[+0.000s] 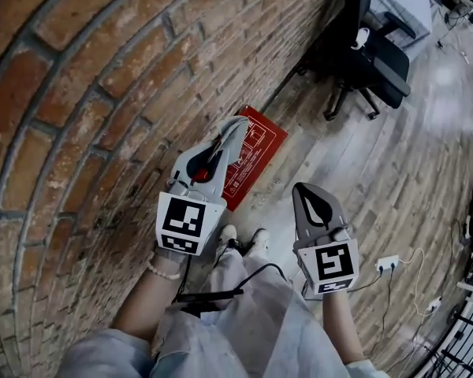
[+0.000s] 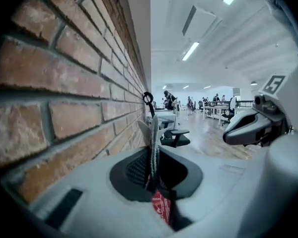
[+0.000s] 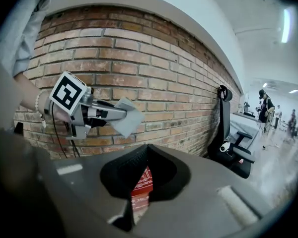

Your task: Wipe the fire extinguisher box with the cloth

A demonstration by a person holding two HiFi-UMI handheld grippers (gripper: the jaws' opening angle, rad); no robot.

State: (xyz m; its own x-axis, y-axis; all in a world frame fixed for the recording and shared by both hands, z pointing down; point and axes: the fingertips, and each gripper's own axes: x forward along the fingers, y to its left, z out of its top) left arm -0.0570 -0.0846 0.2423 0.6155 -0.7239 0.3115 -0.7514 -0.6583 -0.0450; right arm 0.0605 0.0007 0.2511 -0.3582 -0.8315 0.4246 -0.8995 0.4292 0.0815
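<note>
The brick wall (image 1: 79,93) fills the left of the head view, and the wooden floor (image 1: 410,172) runs along its foot. The fire extinguisher box (image 1: 252,160), red with pale print on its top face, stands on the floor at the edge where floor meets wall, its long side against the bricks. That is probably why the person stands over it and reaches down. An office chair (image 1: 374,61) stands further along the same edge, well apart from the box.

The left gripper (image 1: 235,128) hangs above the near end of the box, close to the wall, likely because it carries the wiping tool and is being lined up for a stroke. I cannot tell whether anything touches the box yet. The right gripper (image 1: 306,191) is held out over bare floor, away from the wall, seemingly idle.

The cloth (image 1: 232,136), grey and thin, sticks out past the left tips as a loose flap. The left fingers (image 2: 139,170) are pressed together on it, pinching a folded edge. The right fingers (image 3: 134,170) are drawn together with nothing between them; only a strip of red box shows beyond.
</note>
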